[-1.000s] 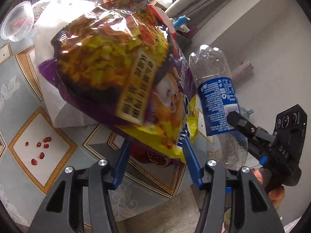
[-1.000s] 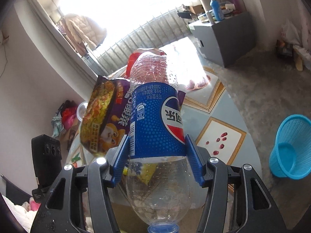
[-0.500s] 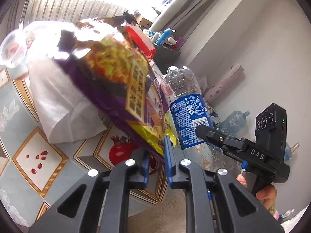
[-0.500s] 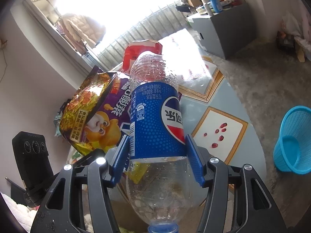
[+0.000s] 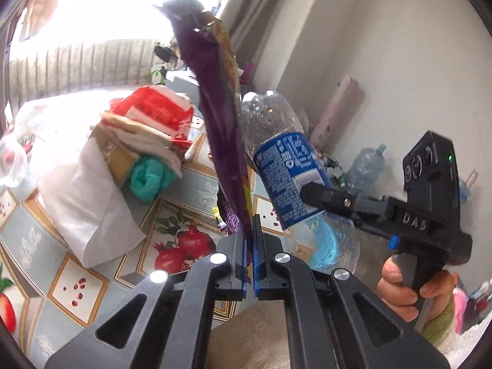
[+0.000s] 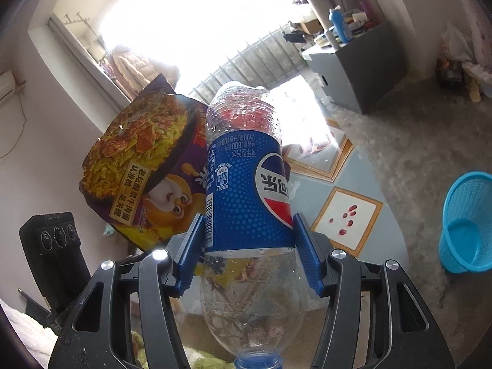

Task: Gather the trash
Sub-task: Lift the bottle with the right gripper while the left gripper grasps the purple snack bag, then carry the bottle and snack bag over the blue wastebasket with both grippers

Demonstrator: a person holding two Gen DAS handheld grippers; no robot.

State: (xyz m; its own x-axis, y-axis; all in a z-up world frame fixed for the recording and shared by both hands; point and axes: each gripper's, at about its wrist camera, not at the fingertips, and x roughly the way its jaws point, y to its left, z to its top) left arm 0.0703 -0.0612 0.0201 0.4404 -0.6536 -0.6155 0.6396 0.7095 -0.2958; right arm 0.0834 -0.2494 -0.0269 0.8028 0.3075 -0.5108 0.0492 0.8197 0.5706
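Observation:
My left gripper (image 5: 249, 230) is shut on the lower edge of a purple and yellow noodle bag (image 5: 215, 117), which stands edge-on above the table; its printed face shows in the right wrist view (image 6: 144, 166). My right gripper (image 6: 247, 246) is shut on an empty Pepsi bottle (image 6: 246, 190) with a blue label, held cap end toward the camera. The bottle (image 5: 286, 172) and the right gripper (image 5: 319, 193) also show in the left wrist view, just right of the bag.
A blue mesh waste basket (image 6: 467, 224) stands on the concrete floor at right. The patterned table (image 5: 77, 264) holds a white bag (image 5: 77, 184), a red and white pack pile (image 5: 153, 117) and a teal cloth (image 5: 150, 175). A grey cabinet (image 6: 347, 70) stands behind.
My left gripper has closed fully on the noodle bag and lifted it, turning it edge-on to the camera. The right gripper still holds the bottle, raised slightly.

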